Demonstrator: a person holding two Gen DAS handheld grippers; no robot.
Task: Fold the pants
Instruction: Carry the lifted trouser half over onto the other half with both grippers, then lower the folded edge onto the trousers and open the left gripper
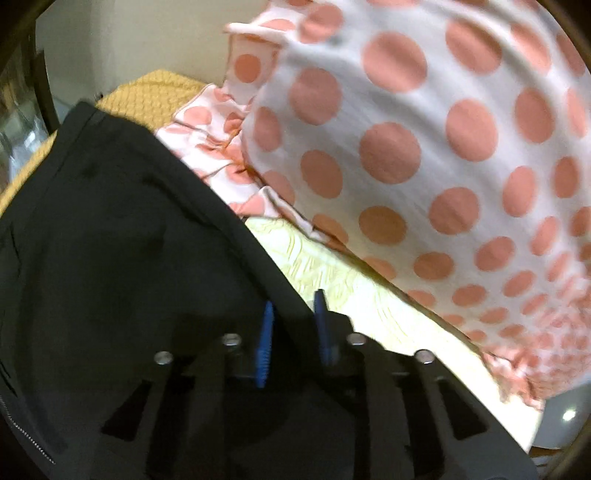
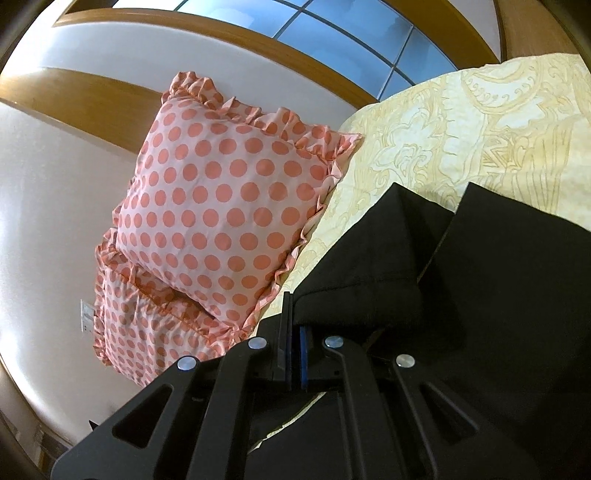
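Observation:
The black pants (image 1: 122, 229) lie on a cream patterned bedsheet (image 1: 354, 295). In the left wrist view my left gripper (image 1: 293, 308) has its blue pads a small gap apart, with the edge of the pants running between them. In the right wrist view my right gripper (image 2: 293, 314) is shut on a folded edge of the pants (image 2: 369, 266), which lifts off the sheet (image 2: 461, 122). More black cloth (image 2: 517, 280) lies to the right.
White pillows with pink dots (image 1: 424, 147) lean close ahead of the left gripper, with a yellow cloth (image 1: 155, 92) behind. In the right wrist view two dotted pillows (image 2: 229, 206) rest against a white and wood headboard (image 2: 55, 184) under a window (image 2: 354, 33).

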